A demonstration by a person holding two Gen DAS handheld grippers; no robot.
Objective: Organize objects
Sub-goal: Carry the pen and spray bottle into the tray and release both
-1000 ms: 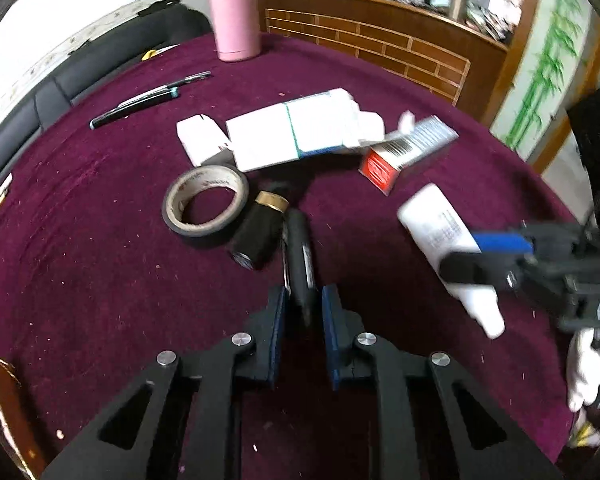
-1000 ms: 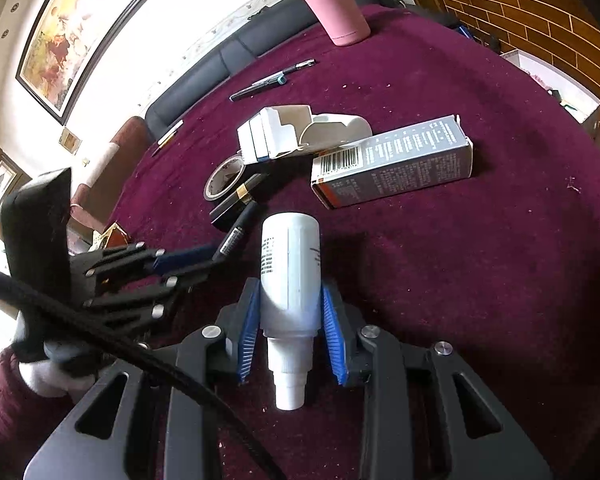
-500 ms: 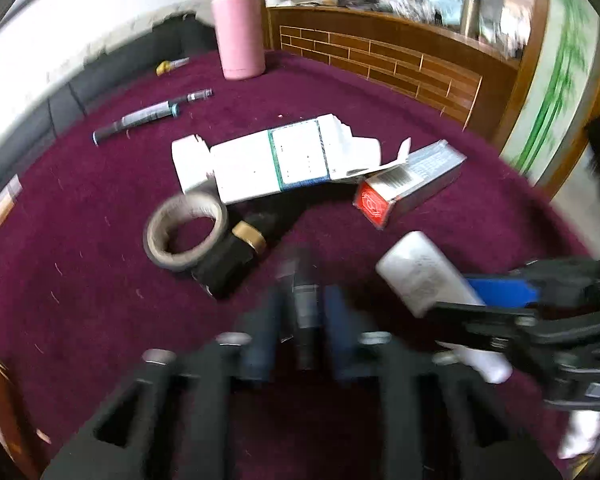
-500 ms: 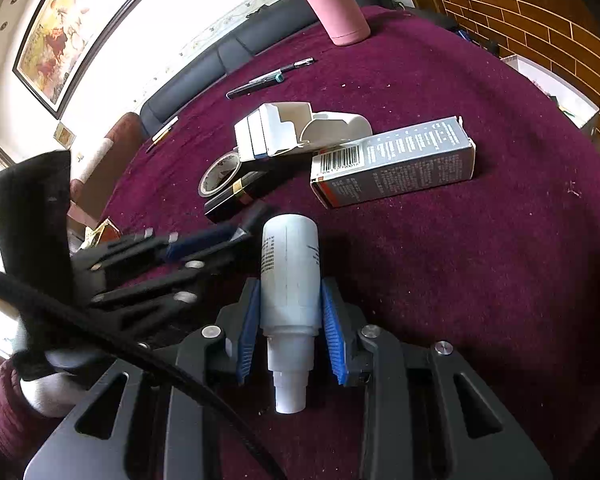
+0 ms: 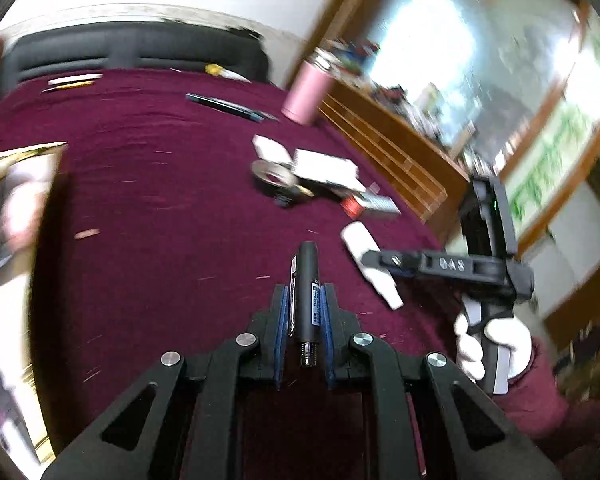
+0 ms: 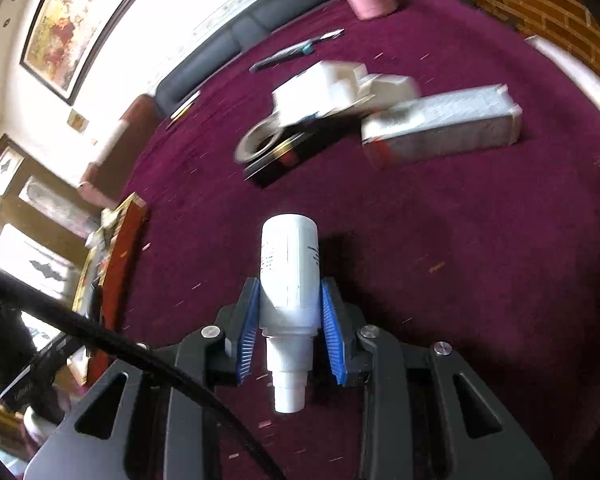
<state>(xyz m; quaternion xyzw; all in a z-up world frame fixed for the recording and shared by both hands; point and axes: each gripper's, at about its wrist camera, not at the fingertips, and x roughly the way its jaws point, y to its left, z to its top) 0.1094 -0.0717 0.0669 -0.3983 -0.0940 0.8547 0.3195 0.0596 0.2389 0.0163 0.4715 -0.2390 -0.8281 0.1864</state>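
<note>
Over the maroon surface we had both tools loaded. The left tool was clamped on a black pen, its clip side up, lifted clear of the cloth. The right tool squeezed a white bottle between its blue pads, nozzle pointing back at the camera. Farther out sat the rest: a tape roll, a white box, a grey box just beside it, and a pink flask near the far edge.
</note>
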